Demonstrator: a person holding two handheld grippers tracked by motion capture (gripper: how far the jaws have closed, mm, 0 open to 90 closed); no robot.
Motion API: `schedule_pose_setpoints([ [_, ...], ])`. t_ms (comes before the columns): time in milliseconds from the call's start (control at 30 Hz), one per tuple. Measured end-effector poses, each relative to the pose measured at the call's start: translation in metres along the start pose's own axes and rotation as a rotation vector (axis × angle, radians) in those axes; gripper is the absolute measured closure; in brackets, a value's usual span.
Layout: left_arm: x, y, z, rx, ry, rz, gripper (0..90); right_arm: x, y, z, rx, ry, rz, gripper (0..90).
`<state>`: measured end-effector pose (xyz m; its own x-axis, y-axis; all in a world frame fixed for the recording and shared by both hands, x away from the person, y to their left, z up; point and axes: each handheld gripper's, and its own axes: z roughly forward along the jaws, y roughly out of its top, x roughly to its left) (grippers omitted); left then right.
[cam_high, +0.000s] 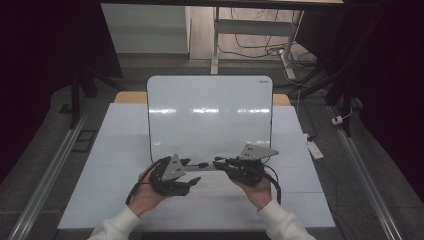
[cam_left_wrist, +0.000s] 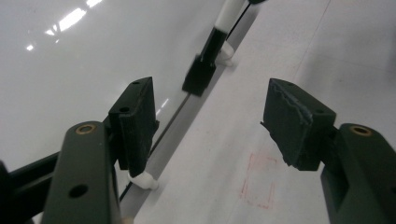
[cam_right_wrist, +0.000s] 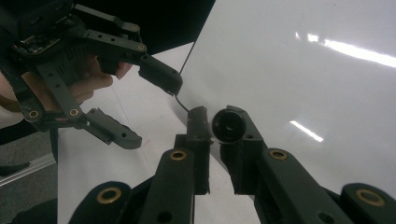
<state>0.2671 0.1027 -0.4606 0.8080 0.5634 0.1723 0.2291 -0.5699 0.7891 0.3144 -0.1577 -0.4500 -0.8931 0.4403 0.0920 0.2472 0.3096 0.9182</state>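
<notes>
A black-and-white marker lies level along the foot of the upright whiteboard. My right gripper is shut on it, and its round black end points out between the jaws. In the high view the right gripper points left, with the marker sticking out toward my left gripper. The left gripper is open with nothing between its pads, and the marker's black tip is a short way ahead of it. From the right gripper view the left gripper gapes just beyond the marker.
The whiteboard stands on white clips on a white table. A faint red rectangle is drawn on the table under the left gripper. Dark floor, rails and cables surround the table.
</notes>
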Motion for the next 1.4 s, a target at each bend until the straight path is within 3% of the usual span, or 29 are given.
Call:
schedule_pose_setpoints([
  [200,-0.001,0.005,0.002,-0.011,-0.009,0.021,40.6,0.001,0.000,0.003,0.005,0.010,0.004,79.6],
  [567,0.002,0.009,0.019,0.012,-0.052,0.050,56.5,0.001,-0.001,0.008,0.021,0.040,0.015,79.6],
  [767,0.003,0.012,0.024,0.007,-0.079,0.058,74.5,0.005,-0.001,0.013,0.030,0.076,0.001,79.6],
  [967,0.000,0.013,0.027,0.032,-0.107,0.108,81.7,0.002,-0.002,0.015,0.028,0.106,0.030,79.3],
  [1100,0.002,0.012,0.027,0.030,-0.115,0.085,82.1,0.003,-0.002,0.016,0.017,0.109,0.027,77.3],
  [1200,0.005,0.011,0.025,0.027,-0.093,0.057,82.1,0.003,-0.002,0.016,-0.017,0.098,0.028,62.8],
  [1400,0.017,0.006,0.021,0.038,-0.029,-0.027,82.1,0.003,0.000,0.009,-0.080,0.058,0.022,49.8],
])
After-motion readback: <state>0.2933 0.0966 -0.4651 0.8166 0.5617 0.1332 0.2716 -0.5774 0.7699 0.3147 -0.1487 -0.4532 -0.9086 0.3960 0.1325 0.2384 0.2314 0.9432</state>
